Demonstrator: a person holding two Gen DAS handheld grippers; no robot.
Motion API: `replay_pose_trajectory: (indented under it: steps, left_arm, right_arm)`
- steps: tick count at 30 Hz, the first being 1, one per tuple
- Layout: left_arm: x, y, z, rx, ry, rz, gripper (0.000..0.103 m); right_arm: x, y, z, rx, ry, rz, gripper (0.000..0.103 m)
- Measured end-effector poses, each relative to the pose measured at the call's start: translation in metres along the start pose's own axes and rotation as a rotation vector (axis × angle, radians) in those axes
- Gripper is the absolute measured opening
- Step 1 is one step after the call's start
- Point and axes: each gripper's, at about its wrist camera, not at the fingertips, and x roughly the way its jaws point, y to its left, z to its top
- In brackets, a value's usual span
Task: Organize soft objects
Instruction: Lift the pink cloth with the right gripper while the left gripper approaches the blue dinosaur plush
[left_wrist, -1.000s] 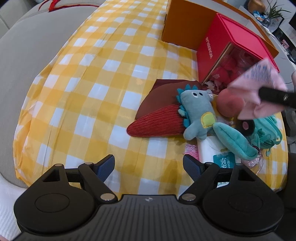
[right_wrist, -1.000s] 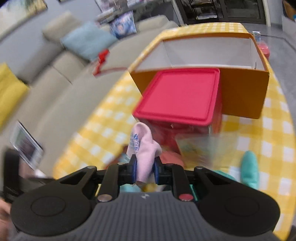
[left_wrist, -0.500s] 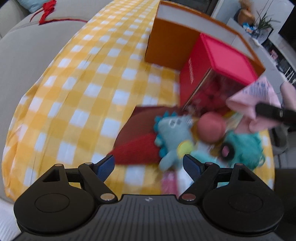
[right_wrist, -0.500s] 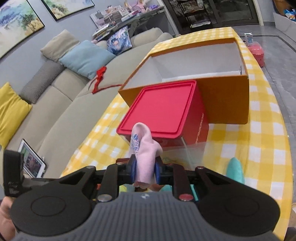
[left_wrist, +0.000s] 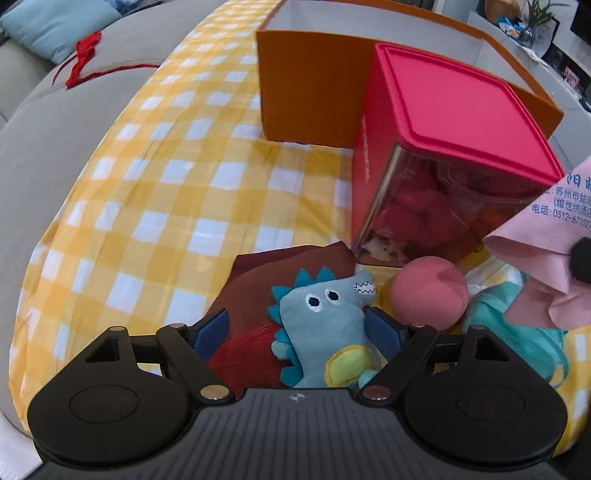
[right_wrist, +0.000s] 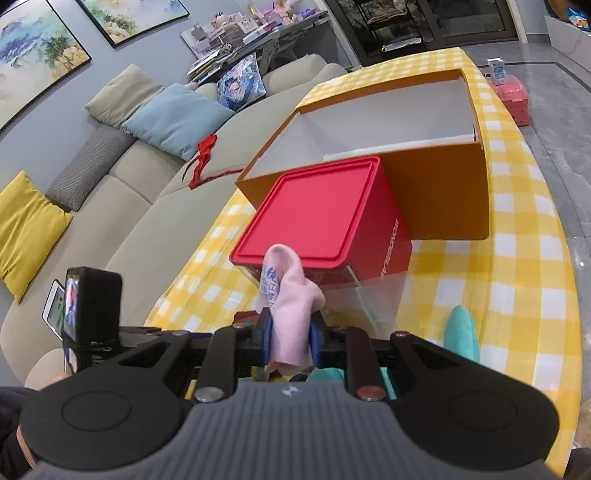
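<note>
Pink cloth (right_wrist: 290, 295) pinched in right hand-held gripper (right_wrist: 290, 341), above toy pile beside one red box (right_wrist: 321, 218). Left hand-held gripper (left_wrist: 297, 332) spread wide around blue dinosaur plush (left_wrist: 325, 325), pads not pressing. One orange box (right_wrist: 436, 188) behind, open-topped. Checked worktop (left_wrist: 155, 206) bare at left.

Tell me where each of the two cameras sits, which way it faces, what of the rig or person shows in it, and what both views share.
Left wrist: sits behind the open left gripper, looking steeply down at the blue dinosaur plush between its fingers and the pink ball.
Right wrist: sits behind the right gripper, shut on the pink cloth, facing along the table toward the sofa; a sleeve shows at lower left.
Shared: the red-lidded box, the orange box, the pink cloth.
</note>
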Motion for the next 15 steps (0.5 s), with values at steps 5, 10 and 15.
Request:
replay_pose_trajectory:
  steps: [5,10,15]
  left_arm:
    - [0.012,-0.006,-0.005,-0.003,0.011,0.02,0.096]
    - [0.01,-0.001,-0.009,-0.057,0.005,-0.019,0.074]
    - [0.002,-0.008,-0.01,0.004,0.002,-0.001,0.061]
  right_arm:
    - [0.0,-0.002,0.0,0.003,0.008,-0.006,0.02]
    - [0.001,-0.002,0.0,0.004,0.013,-0.011,0.02]
    - [0.006,0.004,-0.003,-0.024,0.053,0.004,0.02]
